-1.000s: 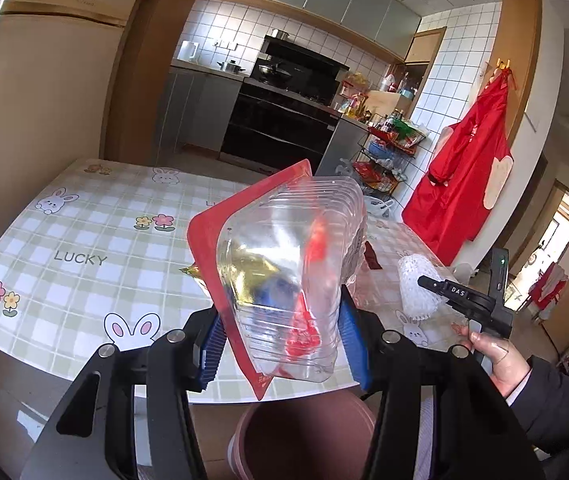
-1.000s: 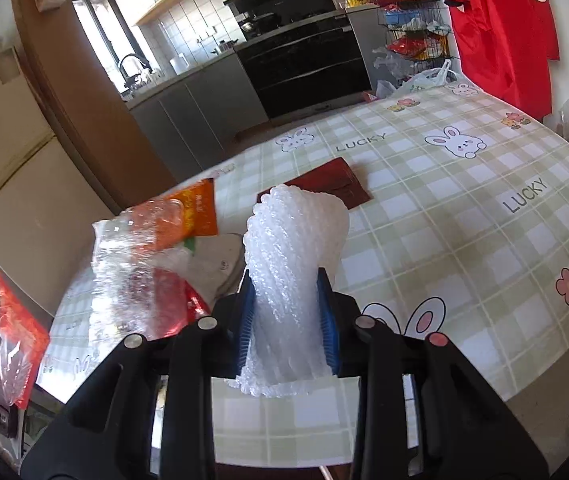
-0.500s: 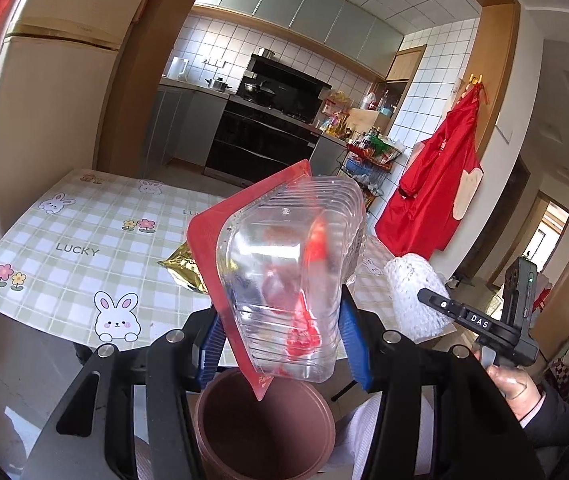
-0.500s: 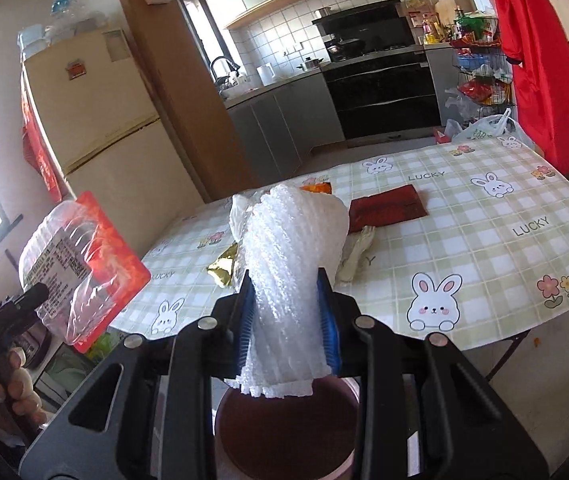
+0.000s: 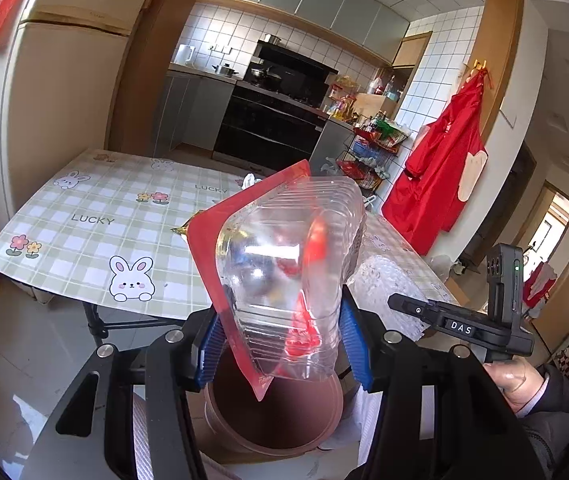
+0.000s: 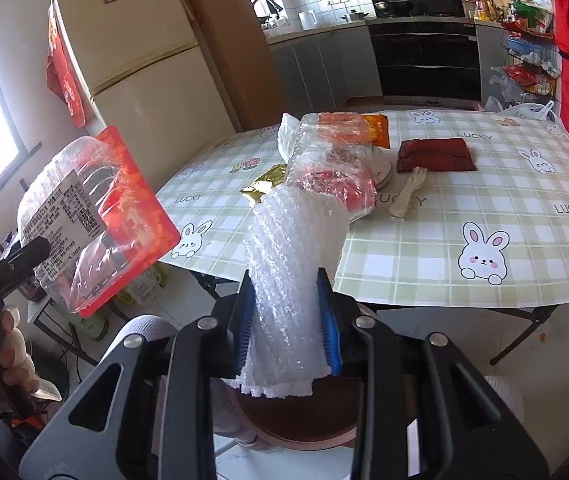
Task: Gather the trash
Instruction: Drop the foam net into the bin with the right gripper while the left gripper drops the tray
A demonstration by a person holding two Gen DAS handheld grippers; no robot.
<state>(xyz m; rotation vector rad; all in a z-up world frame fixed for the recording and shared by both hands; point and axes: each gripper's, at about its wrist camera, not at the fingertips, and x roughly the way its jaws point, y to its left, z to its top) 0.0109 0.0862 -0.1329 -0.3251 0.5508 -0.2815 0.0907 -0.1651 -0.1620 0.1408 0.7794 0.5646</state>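
Observation:
My left gripper (image 5: 280, 340) is shut on a clear plastic food box with a red lid (image 5: 284, 264) and holds it above a brown trash bin (image 5: 276, 416). The box also shows in the right wrist view (image 6: 92, 220). My right gripper (image 6: 288, 328) is shut on a roll of white bubble wrap (image 6: 292, 264), held above the same bin (image 6: 296, 420). The bubble wrap also shows in the left wrist view (image 5: 388, 280).
The checked table (image 6: 464, 216) carries a wrapped red packet (image 6: 336, 168), a gold wrapper (image 6: 264, 184), a dark red pouch (image 6: 436, 156), a white fork (image 6: 408, 192) and an orange packet (image 6: 376, 128). A fridge (image 6: 140, 60) stands at the left.
Both grippers have pulled back from the table with their loads. The brown bin has come into fuller view below both of them.

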